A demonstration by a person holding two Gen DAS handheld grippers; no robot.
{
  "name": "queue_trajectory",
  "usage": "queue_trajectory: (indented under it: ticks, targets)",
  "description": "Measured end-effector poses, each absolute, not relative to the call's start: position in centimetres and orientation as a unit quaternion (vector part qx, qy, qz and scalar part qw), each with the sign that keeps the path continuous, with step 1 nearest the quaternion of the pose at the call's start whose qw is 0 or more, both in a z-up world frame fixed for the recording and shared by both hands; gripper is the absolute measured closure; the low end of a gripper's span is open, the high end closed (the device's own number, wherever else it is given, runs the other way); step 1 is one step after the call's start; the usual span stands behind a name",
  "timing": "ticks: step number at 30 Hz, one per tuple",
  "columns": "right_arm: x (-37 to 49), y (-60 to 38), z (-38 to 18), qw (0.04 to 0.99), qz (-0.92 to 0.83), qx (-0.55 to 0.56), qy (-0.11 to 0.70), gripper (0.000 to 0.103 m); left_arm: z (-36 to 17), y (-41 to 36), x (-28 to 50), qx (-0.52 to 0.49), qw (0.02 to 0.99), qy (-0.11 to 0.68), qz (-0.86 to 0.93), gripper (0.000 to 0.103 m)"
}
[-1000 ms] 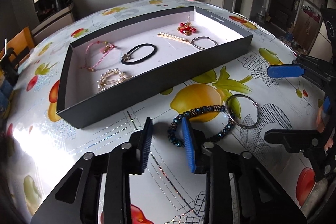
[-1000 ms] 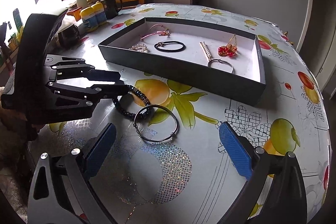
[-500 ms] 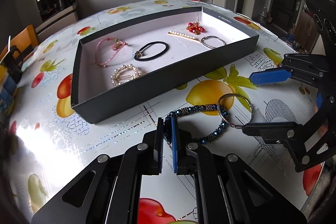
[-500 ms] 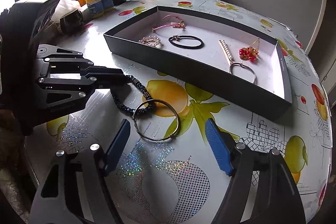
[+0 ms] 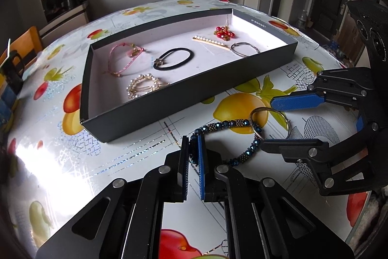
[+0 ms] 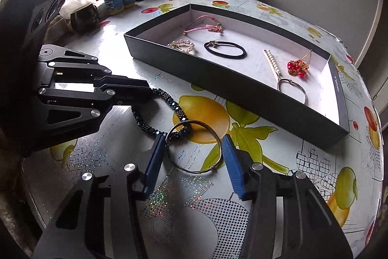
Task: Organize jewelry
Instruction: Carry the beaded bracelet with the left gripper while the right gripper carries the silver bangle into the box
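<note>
Both loose bracelets are being gripped on the table, at 6 o'clock of the tray.

The left gripper (image 5: 193, 145) is clamped narrow on the beaded bracelet (image 6: 155, 113), a loop of dark blue faceted beads with a short bronze stretch. The right gripper's (image 6: 191, 157) jaws have just been closing around the silver bangle (image 6: 194, 147), a thin wire ring with a small twisted clasp; the pads appear to touch its sides. The bangle's far edge lies over the beads, so a clean lift is best made by raising the bangle first, keeping it level so the thin wire is not sprung out of the pads. The black tray (image 5: 194, 103) already holds six pieces, and bare floor is seen at its centre.
</note>
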State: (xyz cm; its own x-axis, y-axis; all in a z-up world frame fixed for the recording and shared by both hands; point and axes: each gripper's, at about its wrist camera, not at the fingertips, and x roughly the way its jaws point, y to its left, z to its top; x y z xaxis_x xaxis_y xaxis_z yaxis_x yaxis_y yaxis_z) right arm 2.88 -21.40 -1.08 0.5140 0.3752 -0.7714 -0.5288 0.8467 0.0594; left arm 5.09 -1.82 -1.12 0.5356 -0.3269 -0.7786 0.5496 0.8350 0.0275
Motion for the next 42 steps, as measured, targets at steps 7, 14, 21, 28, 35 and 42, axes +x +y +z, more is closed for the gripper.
queue_trajectory:
  ticks: [7, 14, 21, 28, 35, 42]
  targets:
    - [2.9, -22.2, -0.7, 0.868, 0.253, -0.083, 0.420, 0.096, -1.0, -1.9, 5.0, 0.136, 0.866, 0.408, -0.255, 0.096]
    - [2.1, -23.0, -0.4, 0.877, 0.238, -0.102, 0.405, 0.047, -1.1, -1.8, 5.2, 0.135, 0.865, 0.410, -0.256, 0.096]
    - [3.0, -23.8, -1.4, 0.867, 0.239, -0.080, 0.430, 0.056, -1.1, -1.8, 5.2, 0.134, 0.864, 0.411, -0.257, 0.096]
    - [2.9, -23.8, -1.3, 0.868, 0.239, -0.074, 0.428, 0.057, -1.1, -1.8, 5.1, 0.134, 0.865, 0.410, -0.257, 0.096]
    - [2.0, -23.9, -0.1, 0.878, 0.238, -0.079, 0.409, 0.057, -0.7, -2.1, 4.4, 0.148, 0.869, 0.396, -0.258, 0.096]
    - [1.9, -25.6, 3.0, 0.899, 0.226, -0.062, 0.370, 0.057, 3.8, -1.1, 3.8, 0.137, 0.885, 0.356, -0.267, 0.096]
